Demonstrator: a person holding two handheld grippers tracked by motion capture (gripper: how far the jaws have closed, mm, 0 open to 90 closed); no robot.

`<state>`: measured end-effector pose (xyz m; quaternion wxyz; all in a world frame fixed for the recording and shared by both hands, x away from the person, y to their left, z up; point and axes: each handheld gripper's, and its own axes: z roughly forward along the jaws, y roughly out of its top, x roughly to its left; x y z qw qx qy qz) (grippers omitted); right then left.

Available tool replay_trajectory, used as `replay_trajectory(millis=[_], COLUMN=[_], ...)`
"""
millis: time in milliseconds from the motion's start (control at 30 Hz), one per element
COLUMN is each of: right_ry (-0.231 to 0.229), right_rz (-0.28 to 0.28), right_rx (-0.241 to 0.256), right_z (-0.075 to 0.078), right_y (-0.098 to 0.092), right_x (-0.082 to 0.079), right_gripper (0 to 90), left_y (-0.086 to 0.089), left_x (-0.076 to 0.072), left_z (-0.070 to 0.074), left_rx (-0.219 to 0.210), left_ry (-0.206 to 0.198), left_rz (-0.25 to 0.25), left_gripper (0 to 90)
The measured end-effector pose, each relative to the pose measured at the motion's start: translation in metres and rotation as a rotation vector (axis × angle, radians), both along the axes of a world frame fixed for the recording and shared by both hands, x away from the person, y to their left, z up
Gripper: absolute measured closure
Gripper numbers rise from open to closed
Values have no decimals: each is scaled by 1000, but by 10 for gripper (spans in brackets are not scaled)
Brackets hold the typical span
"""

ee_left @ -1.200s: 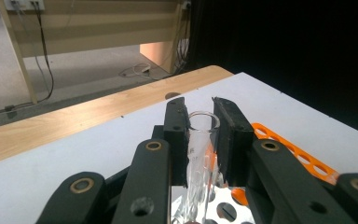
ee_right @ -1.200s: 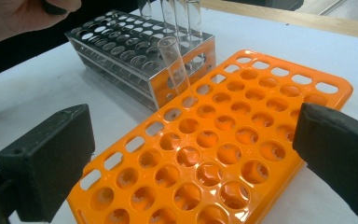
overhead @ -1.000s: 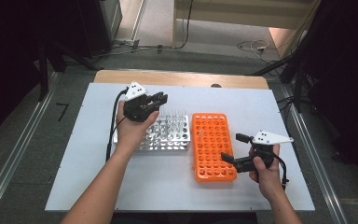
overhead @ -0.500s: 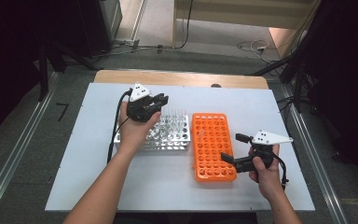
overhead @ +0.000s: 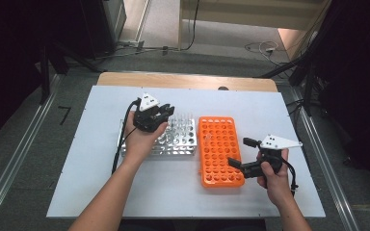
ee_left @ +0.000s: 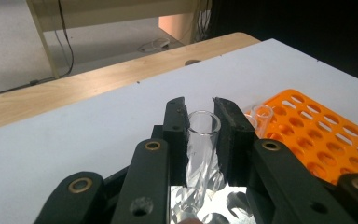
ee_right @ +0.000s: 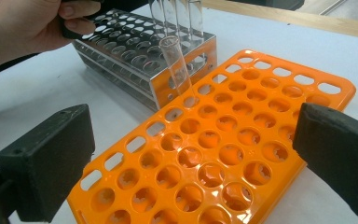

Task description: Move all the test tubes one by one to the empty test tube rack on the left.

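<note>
Nothing here carries a brand, label or writing you could read: the racks, the tubes and the desk (overhead: 91, 183) are all unmarked. Your left tongs (ee_left: 200, 112) are clenched on a clear glass tube (ee_left: 200, 140), gripping it just below its open rim; the tube stands nearly upright over the shiny steel rack (overhead: 178, 140), whose mirrored top shows just under the jaws in the left gripper view. In the high view the left tongs (overhead: 161, 111) sit over the far left part of that rack, with more tubes standing in its far right corner. Your right tongs (ee_right: 191, 154) are released, jaws spread wide, hovering low at the near right edge of the orange rack (overhead: 219, 151) and gripping nothing. One tube (ee_right: 177, 70) already stands in the orange rack, tilted a little, in a hole on the side next to the steel rack, towards the far end; the other holes you can see are empty. The two racks lie side by side near the desk's middle, the steel one on the left, the orange one on the right, with only a narrow gap between them. The orange rack's far edge stops well short of the desk's far edge, where a wooden strip (overhead: 188, 81) runs. You have wide bare desk to the left of the steel rack, along the near edge in front of both racks, and to the right of the orange rack around your right hand (overhead: 272, 180).
</note>
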<state>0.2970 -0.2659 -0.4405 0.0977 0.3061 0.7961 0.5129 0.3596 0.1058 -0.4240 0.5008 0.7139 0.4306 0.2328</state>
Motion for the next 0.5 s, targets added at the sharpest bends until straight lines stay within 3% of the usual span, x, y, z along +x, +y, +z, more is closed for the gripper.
replay_trajectory(millis=[333, 500], right_ry=[2, 2], right_rz=[0, 4], right_rx=[-4, -7], right_z=[0, -1], right_y=[2, 2], right_x=[0, 0], right_gripper=[0, 0], left_y=[-4, -4], left_x=[0, 0], left_z=[-6, -8], left_rx=[35, 28], left_ry=[49, 59], left_rz=[-13, -11], left_gripper=[729, 722])
